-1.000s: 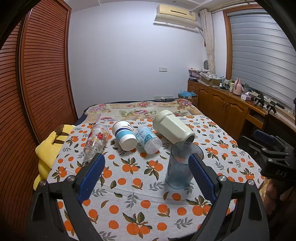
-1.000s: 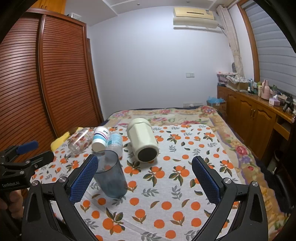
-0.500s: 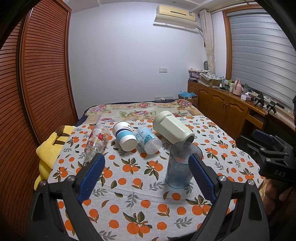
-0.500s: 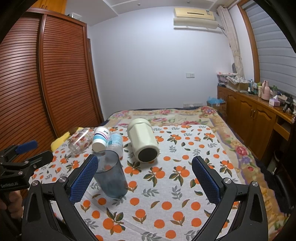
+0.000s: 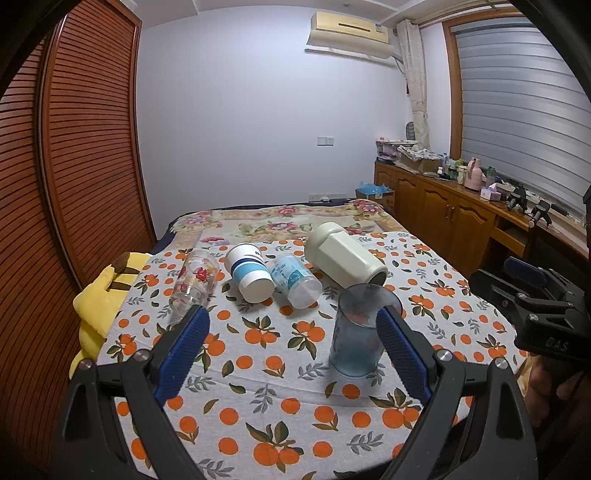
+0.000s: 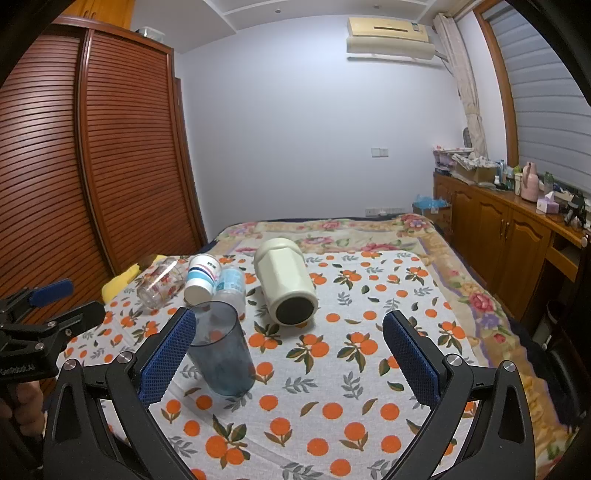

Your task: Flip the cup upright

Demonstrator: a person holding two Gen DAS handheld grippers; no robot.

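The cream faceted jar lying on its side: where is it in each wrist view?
Left wrist: cream jar lies right of centre, just behind the upright blue tumbler.
Right wrist: cream jar lies at centre, dark mouth toward the camera, right of the tumbler.
Shared landmark: the air conditioner.

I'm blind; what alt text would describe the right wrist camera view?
A blue translucent cup stands upright on an orange-print tablecloth, beside the open right gripper. Behind it four cups lie on their sides, the cream mug nearest.
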